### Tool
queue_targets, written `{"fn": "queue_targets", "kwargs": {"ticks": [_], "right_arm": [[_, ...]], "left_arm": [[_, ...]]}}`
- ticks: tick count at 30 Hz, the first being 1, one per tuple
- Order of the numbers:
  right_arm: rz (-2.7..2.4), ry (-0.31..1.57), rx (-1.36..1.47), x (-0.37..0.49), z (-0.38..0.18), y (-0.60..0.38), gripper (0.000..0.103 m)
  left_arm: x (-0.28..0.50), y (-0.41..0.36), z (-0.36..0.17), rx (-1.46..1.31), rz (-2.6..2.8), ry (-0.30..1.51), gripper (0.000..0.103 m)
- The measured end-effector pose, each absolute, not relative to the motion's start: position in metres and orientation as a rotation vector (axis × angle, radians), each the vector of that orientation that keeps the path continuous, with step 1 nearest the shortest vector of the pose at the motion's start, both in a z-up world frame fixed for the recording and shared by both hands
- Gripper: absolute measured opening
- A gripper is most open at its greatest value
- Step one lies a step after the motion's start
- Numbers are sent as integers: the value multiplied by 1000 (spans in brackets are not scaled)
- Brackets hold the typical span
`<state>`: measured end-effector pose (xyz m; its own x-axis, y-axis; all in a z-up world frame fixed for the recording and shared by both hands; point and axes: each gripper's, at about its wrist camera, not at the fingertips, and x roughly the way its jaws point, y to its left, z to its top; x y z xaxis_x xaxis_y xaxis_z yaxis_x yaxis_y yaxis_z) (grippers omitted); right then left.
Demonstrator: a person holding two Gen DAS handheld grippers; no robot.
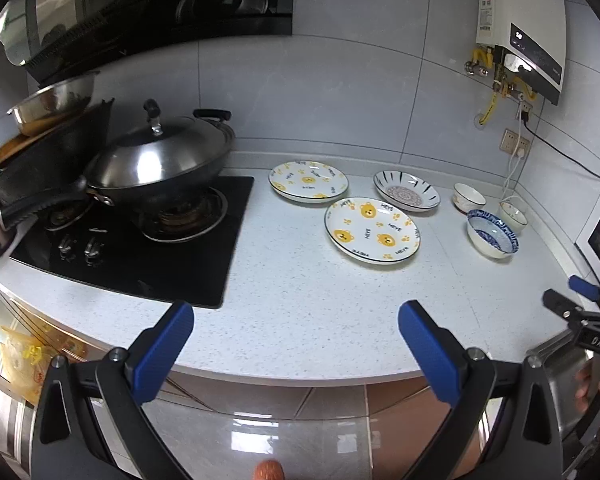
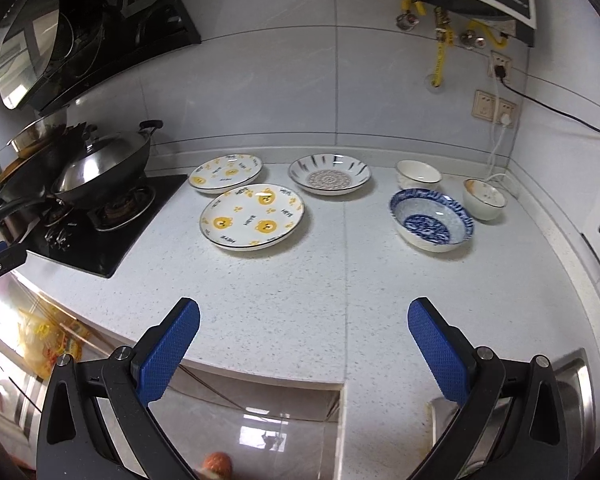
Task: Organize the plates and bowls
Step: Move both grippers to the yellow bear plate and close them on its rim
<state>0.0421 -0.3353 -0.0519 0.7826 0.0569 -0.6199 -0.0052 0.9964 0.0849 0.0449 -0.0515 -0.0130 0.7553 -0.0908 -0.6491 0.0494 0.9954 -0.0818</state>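
Observation:
Two bear-print plates lie on the white counter: the near plate (image 1: 373,230) (image 2: 257,216) and the far plate (image 1: 308,180) (image 2: 226,173). To their right sits a striped plate (image 1: 406,191) (image 2: 329,173). Further right stand a blue patterned bowl (image 1: 492,233) (image 2: 431,219), a white bowl (image 1: 469,197) (image 2: 418,174) and a small white bowl (image 1: 513,216) (image 2: 484,199) by the corner. My left gripper (image 1: 296,320) is open above the counter's front edge, nothing between its fingers. My right gripper (image 2: 304,316) is open too, empty, well short of the dishes.
A black gas hob (image 1: 132,248) with a lidded wok (image 1: 156,160) and a second pan fills the left of the counter. A steel sink (image 2: 572,392) lies at the right front. A water heater (image 1: 520,28), sockets and cables hang on the right wall.

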Motion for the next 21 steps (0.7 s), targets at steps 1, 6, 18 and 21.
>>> {"fn": "queue_targets", "kwargs": {"ticks": [1,6,18,21], "right_arm": [[50,677,82,49,-53,-333,102],[93,713,67,87,-62,-321,102],[121,895,94,258,-105,-301,102],[120,990,127,302,-135,-302,102]], "left_arm": [[51,-52,-14,-66,-83,716,103],[99,-57,-21,-93,-150,749,103],[317,-79,-91,-174,-437,994,102],[366,-95,-123,-164,-463,1074,102]]}}
